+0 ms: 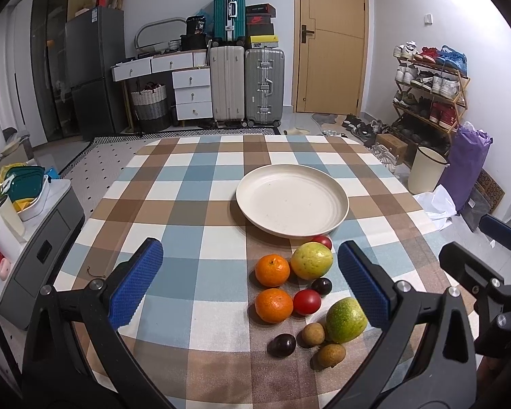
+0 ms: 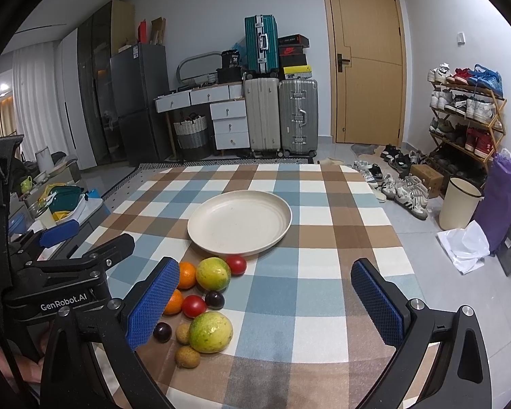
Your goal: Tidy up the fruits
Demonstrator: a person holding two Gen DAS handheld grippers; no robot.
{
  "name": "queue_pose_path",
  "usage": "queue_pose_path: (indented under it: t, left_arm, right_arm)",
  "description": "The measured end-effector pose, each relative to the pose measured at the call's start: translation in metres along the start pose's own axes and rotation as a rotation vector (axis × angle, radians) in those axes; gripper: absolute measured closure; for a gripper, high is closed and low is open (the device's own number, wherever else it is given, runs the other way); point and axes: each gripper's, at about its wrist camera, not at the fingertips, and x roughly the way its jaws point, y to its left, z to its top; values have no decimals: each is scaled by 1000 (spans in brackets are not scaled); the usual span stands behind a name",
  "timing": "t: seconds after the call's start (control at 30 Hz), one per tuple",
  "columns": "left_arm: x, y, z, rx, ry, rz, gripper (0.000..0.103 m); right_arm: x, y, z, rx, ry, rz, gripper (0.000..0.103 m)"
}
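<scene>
The fruits lie in a loose cluster on the checked cloth of the counter (image 1: pixel 194 204), just in front of the cream plate (image 1: pixel 291 201), which holds nothing. Nearest the plate is a small red fruit (image 1: pixel 323 241), its far side tucked close to the plate's rim; whether it touches is hard to judge from this angle. Beside it sits a yellow-green fruit (image 1: pixel 312 260), touching the upper orange (image 1: pixel 272 270). Below these come a dark plum (image 1: pixel 321 286), a red tomato-like fruit (image 1: pixel 307 302) and the lower orange (image 1: pixel 274 305). Closest to the cameras are a green fruit (image 1: pixel 346 319), two small brown fruits (image 1: pixel 312 334) (image 1: pixel 330 356) and a second dark plum (image 1: pixel 281 345).

The left hand-held gripper (image 1: pixel 250 286) hangs above the counter with its blue pads spread wide, gripping nothing; the cluster shows in the gap between them. The right hand-held gripper (image 2: pixel 269 303) is likewise spread wide and empty, with the fruits by its left pad (image 2: pixel 151 303).

Beyond the counter stand suitcases (image 1: pixel 247 85), a white drawer unit (image 1: pixel 191 93), a wooden door (image 1: pixel 330 39) and a shoe rack (image 1: pixel 432 88).
</scene>
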Motion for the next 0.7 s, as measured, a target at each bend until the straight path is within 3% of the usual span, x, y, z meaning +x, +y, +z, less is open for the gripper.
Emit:
queue_pose_path:
  t: [0.27, 0.7]
  left_arm:
    - [4, 2, -6, -5, 8, 9, 0]
    - [20, 19, -15, -30, 43, 21, 0]
  right_arm:
    - [5, -1, -3, 3, 16, 17, 0]
    - [33, 0, -22, 15, 115, 66, 0]
